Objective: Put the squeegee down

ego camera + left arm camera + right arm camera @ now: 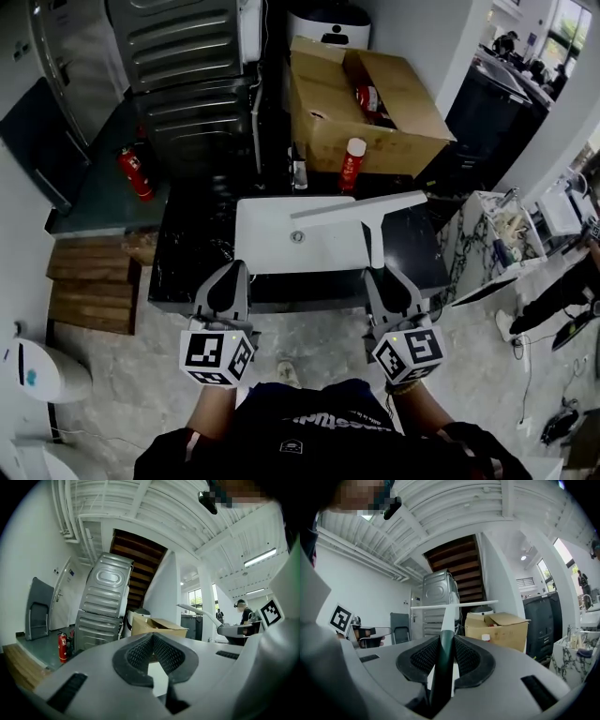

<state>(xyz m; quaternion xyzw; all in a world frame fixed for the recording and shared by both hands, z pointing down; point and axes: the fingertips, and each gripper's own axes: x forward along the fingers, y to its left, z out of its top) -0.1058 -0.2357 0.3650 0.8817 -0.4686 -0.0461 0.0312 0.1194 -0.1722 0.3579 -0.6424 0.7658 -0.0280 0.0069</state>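
Observation:
A white squeegee (361,211) with a long T-shaped blade hangs over the white sink (267,248) of a black marble counter (192,253). My right gripper (380,274) is shut on its handle. In the right gripper view the dark handle (443,663) runs between the pads, with my right gripper (446,639) closed on it and the blade (454,603) level ahead. My left gripper (228,270) is beside it at the counter's near edge, holding nothing. In the left gripper view my left gripper (151,637) has its tips touching, and the squeegee (197,611) shows at the right.
An open cardboard box (375,108) stands behind the sink, with a red bottle (352,164) and a dark bottle (298,171) in front of it. A fire extinguisher (136,173) and wooden steps (89,286) are on the left. A marble shelf unit (487,234) stands at the right.

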